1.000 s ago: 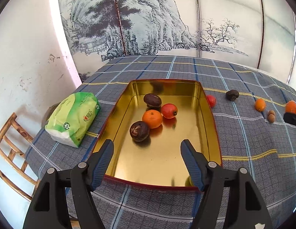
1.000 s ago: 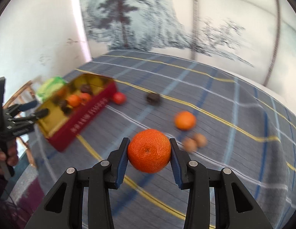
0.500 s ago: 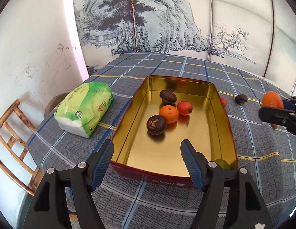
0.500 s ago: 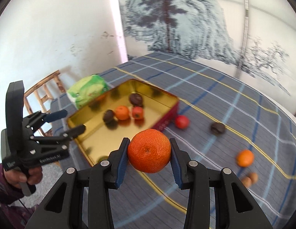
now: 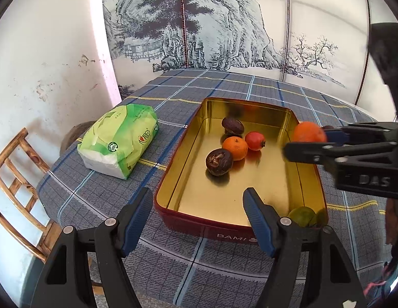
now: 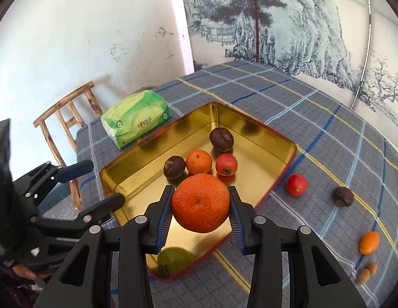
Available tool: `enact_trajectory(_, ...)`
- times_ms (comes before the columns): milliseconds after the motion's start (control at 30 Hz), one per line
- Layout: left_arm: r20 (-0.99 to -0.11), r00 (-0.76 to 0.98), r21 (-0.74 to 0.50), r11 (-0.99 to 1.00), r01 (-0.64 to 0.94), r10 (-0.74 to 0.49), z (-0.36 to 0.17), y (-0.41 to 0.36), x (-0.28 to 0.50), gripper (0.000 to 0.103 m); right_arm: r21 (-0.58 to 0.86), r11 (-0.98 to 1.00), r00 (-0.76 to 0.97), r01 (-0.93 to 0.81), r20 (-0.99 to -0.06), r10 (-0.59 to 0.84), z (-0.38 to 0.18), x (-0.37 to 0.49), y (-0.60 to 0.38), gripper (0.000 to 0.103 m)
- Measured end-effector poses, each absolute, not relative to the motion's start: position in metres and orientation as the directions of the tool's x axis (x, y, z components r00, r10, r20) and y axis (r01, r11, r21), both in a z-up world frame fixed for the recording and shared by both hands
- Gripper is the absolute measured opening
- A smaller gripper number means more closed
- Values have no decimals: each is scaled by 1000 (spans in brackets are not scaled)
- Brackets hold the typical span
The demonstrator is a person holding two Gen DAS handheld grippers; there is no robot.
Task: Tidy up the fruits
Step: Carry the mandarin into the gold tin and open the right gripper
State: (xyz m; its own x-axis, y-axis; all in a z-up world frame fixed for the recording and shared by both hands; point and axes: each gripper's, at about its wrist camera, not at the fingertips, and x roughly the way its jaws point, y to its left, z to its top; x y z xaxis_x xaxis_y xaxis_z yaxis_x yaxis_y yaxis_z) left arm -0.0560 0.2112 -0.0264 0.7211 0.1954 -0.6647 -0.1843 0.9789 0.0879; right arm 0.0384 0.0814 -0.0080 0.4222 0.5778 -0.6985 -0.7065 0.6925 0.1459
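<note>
A checked blue cloth (image 6: 314, 118) is covering the table in front of a painted mountain screen. At the lower centre of the right view, the right gripper (image 6: 201, 206) is clamping a big orange (image 6: 200, 203) over the gold tin (image 6: 252, 133). The left gripper (image 5: 196, 213) is sitting wide and empty at the tin's near edge, bottom of its frame.

Glossy gold metal tin (image 5: 308, 177) on matt woven checked tablecloth (image 5: 224, 261)
</note>
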Motion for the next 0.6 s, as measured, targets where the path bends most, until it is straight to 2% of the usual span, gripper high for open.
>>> enact_trajectory(67,-666,720,91,979,-183,197,-28,212,-57,79,148,691,412,-707,-709,573,-13,41,86,42)
enact_trajectory(133,-658,725,90,978,-189,201,-28,212,-58,83,149,691,401,-707,-721,566,-19,44,91,42)
enact_trajectory(600,-674,715,52,977,-207,188,-33,221,-58,88,163,702,371,-693,-755,541,-40,57,100,42)
